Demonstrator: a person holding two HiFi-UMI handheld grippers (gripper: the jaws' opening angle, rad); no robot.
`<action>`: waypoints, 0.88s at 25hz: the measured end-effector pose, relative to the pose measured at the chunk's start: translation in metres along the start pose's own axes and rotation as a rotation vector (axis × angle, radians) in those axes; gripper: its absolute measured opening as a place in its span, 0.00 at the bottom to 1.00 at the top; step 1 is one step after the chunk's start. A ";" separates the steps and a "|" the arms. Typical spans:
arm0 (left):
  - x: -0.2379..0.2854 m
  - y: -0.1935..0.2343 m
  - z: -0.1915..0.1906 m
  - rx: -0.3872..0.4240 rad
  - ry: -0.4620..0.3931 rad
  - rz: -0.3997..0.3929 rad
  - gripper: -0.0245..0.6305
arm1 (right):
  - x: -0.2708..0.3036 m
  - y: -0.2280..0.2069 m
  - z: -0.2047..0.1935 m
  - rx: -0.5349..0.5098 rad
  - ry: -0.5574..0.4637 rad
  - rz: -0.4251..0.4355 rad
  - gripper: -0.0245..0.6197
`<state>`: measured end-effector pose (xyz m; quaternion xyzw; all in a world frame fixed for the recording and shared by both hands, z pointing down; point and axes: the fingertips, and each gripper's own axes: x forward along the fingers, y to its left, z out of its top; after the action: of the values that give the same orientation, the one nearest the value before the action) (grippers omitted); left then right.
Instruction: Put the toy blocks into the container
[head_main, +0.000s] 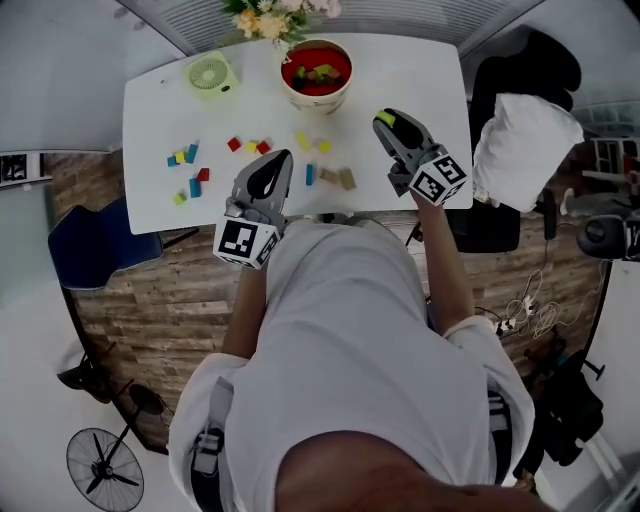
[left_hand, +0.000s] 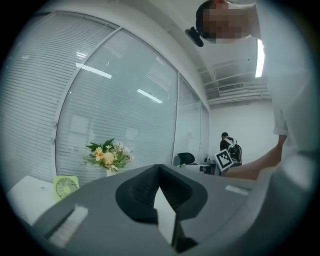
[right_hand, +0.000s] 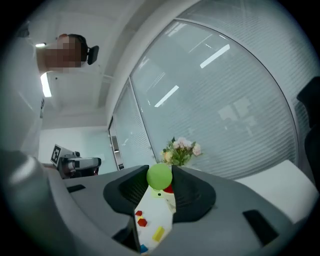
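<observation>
Carrying a round green toy block, right claw pinches it, jaws part-open. White bowl w/ red inside, few blocks in already, sits ahead-left of it. Left claw closed, empty. Dozen-odd loose coloured blocks remain on white tabletop ahead of it.

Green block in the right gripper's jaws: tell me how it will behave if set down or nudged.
The green block shows a round outline, so it will probably roll if released on a flat surface. It shows no dent between the jaws of the right gripper, so it is likely stiff. It is small beside them, so probably light.
</observation>
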<state>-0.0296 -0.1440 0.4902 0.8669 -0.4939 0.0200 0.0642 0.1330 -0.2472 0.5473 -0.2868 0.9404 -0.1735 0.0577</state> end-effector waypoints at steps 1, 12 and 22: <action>0.001 0.000 0.000 0.000 -0.001 -0.002 0.04 | 0.001 0.002 0.010 -0.035 -0.009 0.003 0.26; -0.046 0.014 -0.002 -0.028 -0.018 0.161 0.04 | 0.109 -0.030 0.004 -0.550 0.379 0.035 0.26; -0.140 0.024 -0.011 -0.065 -0.021 0.450 0.04 | 0.193 -0.073 -0.097 -0.837 1.006 0.212 0.26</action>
<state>-0.1217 -0.0350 0.4893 0.7326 -0.6758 0.0087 0.0807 -0.0095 -0.3835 0.6624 -0.0750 0.8639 0.1003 -0.4879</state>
